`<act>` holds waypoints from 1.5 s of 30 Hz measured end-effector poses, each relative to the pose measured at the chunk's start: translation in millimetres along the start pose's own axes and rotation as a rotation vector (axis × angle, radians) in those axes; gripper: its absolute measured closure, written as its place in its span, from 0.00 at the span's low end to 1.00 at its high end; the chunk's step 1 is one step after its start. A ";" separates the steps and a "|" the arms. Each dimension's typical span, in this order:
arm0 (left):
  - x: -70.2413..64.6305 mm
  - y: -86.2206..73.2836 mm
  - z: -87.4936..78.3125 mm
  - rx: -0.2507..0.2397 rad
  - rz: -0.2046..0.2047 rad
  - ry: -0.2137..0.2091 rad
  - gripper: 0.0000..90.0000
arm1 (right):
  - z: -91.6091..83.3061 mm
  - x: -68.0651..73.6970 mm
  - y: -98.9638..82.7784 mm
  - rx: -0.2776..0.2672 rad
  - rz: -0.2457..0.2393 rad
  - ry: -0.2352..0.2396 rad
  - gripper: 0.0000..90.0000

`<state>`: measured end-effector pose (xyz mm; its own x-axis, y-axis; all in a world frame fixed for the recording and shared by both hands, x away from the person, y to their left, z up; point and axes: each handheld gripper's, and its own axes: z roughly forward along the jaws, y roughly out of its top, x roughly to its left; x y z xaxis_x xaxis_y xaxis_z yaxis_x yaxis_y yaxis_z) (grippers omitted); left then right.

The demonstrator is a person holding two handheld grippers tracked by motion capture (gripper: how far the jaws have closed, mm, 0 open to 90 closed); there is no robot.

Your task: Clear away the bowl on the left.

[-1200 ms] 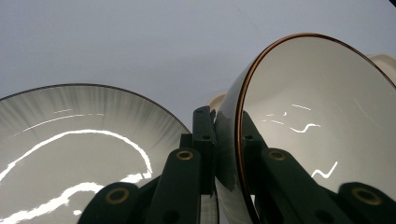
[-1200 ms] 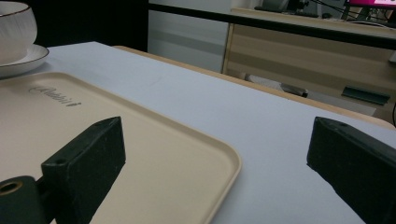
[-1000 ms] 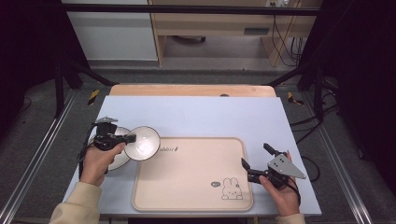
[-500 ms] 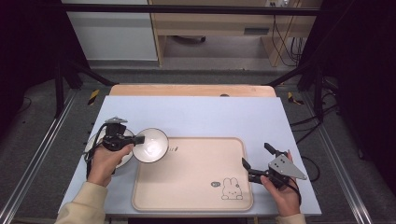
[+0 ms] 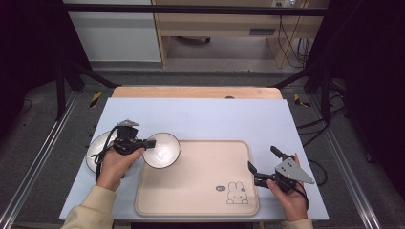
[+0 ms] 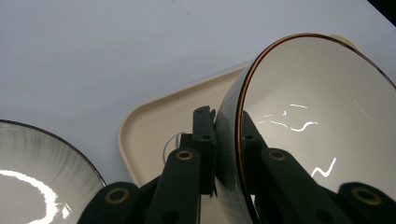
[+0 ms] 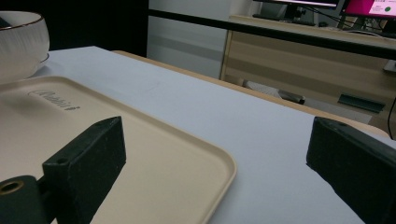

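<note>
Left gripper (image 5: pixel 149 143) clamped on bowl (image 5: pixel 162 150) rim, bowl over tray (image 5: pixel 200 200) corner. Right gripper (image 5: pixel 260 161) jaws wide apart, holding nothing.

One bowl (image 5: pixel 162 149), one plate (image 5: pixel 97 151), one tray (image 5: pixel 200 191)

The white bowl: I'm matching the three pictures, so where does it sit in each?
High view: white bowl left of centre, over the tray's left corner, held by the left gripper.
Left gripper view: right side, rim between the jaws.
Right gripper view: top-left corner.
Shared landmark: the beige tray.
</note>
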<state>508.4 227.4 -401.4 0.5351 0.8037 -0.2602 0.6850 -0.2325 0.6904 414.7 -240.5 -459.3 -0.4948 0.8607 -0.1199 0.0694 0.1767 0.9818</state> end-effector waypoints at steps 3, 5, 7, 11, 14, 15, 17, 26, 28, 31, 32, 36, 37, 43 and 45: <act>-3.3 0.7 2.3 0.006 0.007 -0.006 0.92 | -0.2 -0.3 0.0 -0.001 0.000 -0.001 0.05; -5.3 1.2 3.6 0.007 0.010 -0.009 0.92 | -0.3 -0.5 0.1 -0.005 -0.002 -0.001 0.05; -6.9 1.6 4.8 0.007 0.012 -0.012 0.92 | -0.5 -0.8 0.2 -0.007 -0.004 0.000 0.05; -10.5 2.8 6.8 0.011 0.016 -0.018 0.92 | -0.8 -0.9 0.5 -0.009 -0.005 0.001 0.05; -12.9 3.5 8.4 0.012 0.020 -0.024 0.92 | -1.4 -0.8 0.7 -0.015 -0.005 0.004 0.05; -13.8 3.8 9.0 0.013 0.021 -0.025 0.92 | -1.7 -0.9 0.9 -0.017 -0.005 0.004 0.05; -15.7 4.2 10.2 0.014 0.025 -0.028 0.92 | -2.5 -2.0 1.2 -0.024 -0.010 0.002 0.05; -25.1 5.7 17.3 0.025 0.037 -0.046 0.92 | -5.2 -4.2 1.5 -0.041 -0.015 0.004 0.06; -27.6 5.9 19.0 0.028 0.041 -0.052 0.92 | -5.7 -4.2 1.6 -0.043 -0.020 0.005 0.06; -32.2 6.3 22.7 0.031 0.044 -0.062 0.91 | -6.6 -4.5 1.4 -0.044 -0.026 0.005 0.06; -33.6 6.6 24.0 0.035 0.048 -0.065 0.92 | -6.9 -4.7 1.4 -0.045 -0.026 0.005 0.06; -40.1 6.8 30.9 0.045 0.052 -0.074 0.92 | -7.4 -4.9 0.9 -0.042 -0.026 0.004 0.06; -41.3 6.8 32.2 0.050 0.058 -0.075 0.92 | -7.4 -4.8 0.8 -0.042 -0.025 0.003 0.06; -50.7 6.5 41.7 0.071 0.076 -0.088 0.92 | -7.9 -4.8 0.6 -0.043 -0.027 0.002 0.06; -53.9 6.2 44.7 0.074 0.077 -0.093 0.92 | -8.1 -5.0 0.6 -0.041 -0.027 0.002 0.06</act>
<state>505.9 158.2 -413.3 0.6288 0.7284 -0.2721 0.6729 -0.3343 0.6599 410.2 -248.6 -456.9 -0.4978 0.8548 -0.1466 0.0203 0.1805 0.9834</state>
